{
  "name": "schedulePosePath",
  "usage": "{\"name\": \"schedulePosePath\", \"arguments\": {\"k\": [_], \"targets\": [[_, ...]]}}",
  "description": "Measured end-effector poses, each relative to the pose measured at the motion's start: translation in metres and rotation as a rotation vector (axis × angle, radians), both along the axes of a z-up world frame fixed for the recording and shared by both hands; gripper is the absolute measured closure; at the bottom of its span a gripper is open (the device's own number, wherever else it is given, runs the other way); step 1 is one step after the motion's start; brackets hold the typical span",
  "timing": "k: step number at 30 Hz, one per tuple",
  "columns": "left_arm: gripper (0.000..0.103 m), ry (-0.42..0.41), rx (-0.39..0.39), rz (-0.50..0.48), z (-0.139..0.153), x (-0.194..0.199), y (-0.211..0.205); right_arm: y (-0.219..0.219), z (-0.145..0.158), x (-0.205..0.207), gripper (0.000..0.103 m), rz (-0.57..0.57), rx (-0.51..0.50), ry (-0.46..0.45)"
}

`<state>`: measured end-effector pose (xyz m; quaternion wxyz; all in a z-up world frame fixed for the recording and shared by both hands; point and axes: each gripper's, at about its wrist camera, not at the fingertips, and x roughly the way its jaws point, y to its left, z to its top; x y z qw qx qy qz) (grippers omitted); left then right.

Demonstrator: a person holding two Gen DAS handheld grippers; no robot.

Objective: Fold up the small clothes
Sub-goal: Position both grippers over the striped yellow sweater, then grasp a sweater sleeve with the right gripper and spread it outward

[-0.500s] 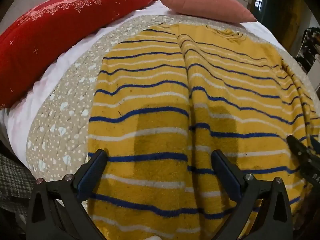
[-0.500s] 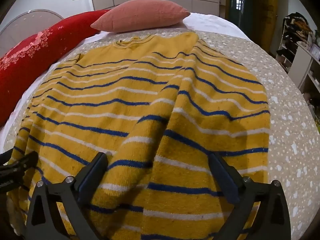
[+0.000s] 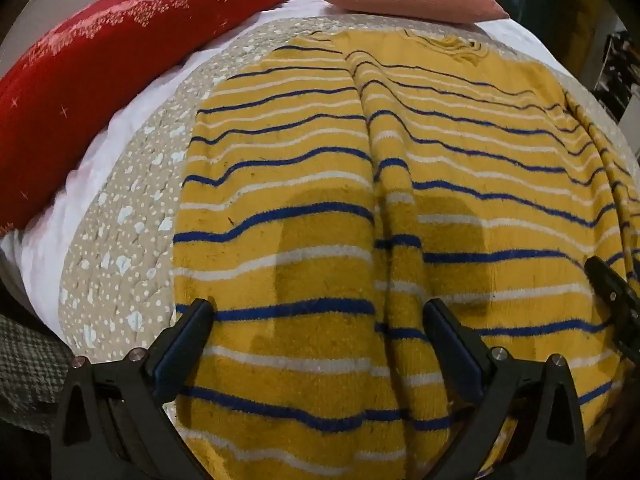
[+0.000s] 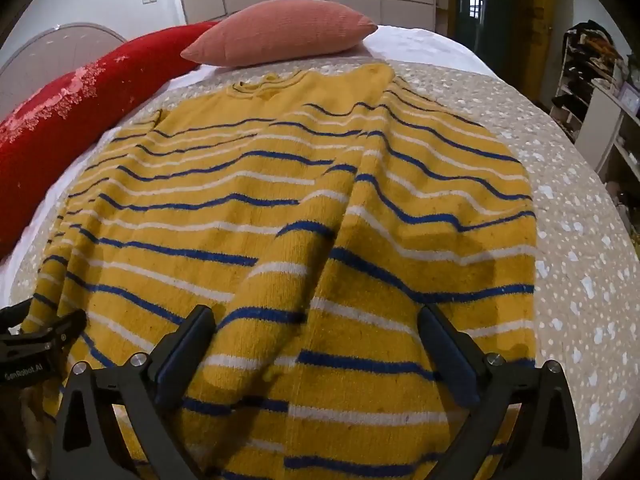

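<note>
A yellow sweater (image 3: 328, 184) (image 4: 304, 216) with blue and white stripes lies spread on the bed, collar toward the pillows, with a long raised crease down its middle. My left gripper (image 3: 318, 312) hangs open just above the sweater's near left part, nothing between its fingers. Over the near right part my right gripper (image 4: 316, 316) is open too, and empty. Each gripper shows at the edge of the other's view: the right one (image 3: 612, 292), the left one (image 4: 36, 340). The sweater's bottom hem is hidden below both cameras.
A beige quilt with white spots (image 3: 120, 248) (image 4: 580, 240) covers the bed under the sweater. A long red pillow (image 3: 88, 92) lies along the left, a pink cushion (image 4: 280, 36) at the head. Shelves with clutter (image 4: 600, 80) stand right of the bed.
Both grippers have tilted or pulled back slightly, so the sweater sits a little lower in the right wrist view. The sweater itself has not moved, and both grippers stay open.
</note>
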<state>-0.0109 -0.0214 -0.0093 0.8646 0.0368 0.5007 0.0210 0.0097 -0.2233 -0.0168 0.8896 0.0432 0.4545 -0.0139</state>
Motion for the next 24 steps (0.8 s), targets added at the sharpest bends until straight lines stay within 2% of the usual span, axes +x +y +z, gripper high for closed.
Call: {"name": "schedulePosePath", "arguments": {"k": [2, 6, 9, 12, 18, 19, 21, 23, 24], "targets": [[0.0, -0.003, 0.006, -0.014, 0.0, -0.001, 0.002, 0.003, 0.0, -0.001, 0.001, 0.013, -0.033, 0.007], [0.0, 0.014, -0.035, -0.001, -0.005, 0.012, 0.018, 0.007, -0.002, 0.005, 0.0, 0.019, -0.082, 0.044], [0.0, -0.003, -0.048, 0.013, 0.001, 0.009, 0.02, 0.007, -0.003, 0.01, 0.0, 0.014, -0.082, 0.065], [0.0, -0.039, -0.074, 0.019, 0.015, 0.0, 0.021, 0.002, -0.004, 0.009, 0.0, 0.011, -0.052, 0.067], [0.0, -0.137, -0.109, 0.028, 0.055, -0.019, 0.021, 0.003, -0.003, 0.003, 0.0, 0.027, -0.06, 0.029], [0.0, -0.149, -0.113, 0.026, 0.06, -0.02, 0.022, 0.003, -0.001, 0.001, 0.0, 0.032, -0.05, 0.027], [0.0, -0.168, -0.118, 0.026, 0.07, -0.026, 0.024, -0.008, 0.018, -0.011, 0.012, 0.025, 0.036, -0.022], [0.0, -0.175, -0.12, 0.025, 0.075, -0.029, 0.025, -0.023, 0.04, -0.026, 0.012, 0.011, 0.125, -0.102], [0.0, -0.175, -0.124, 0.029, 0.076, -0.029, 0.025, -0.028, 0.049, -0.031, 0.012, 0.002, 0.136, -0.128]]}}
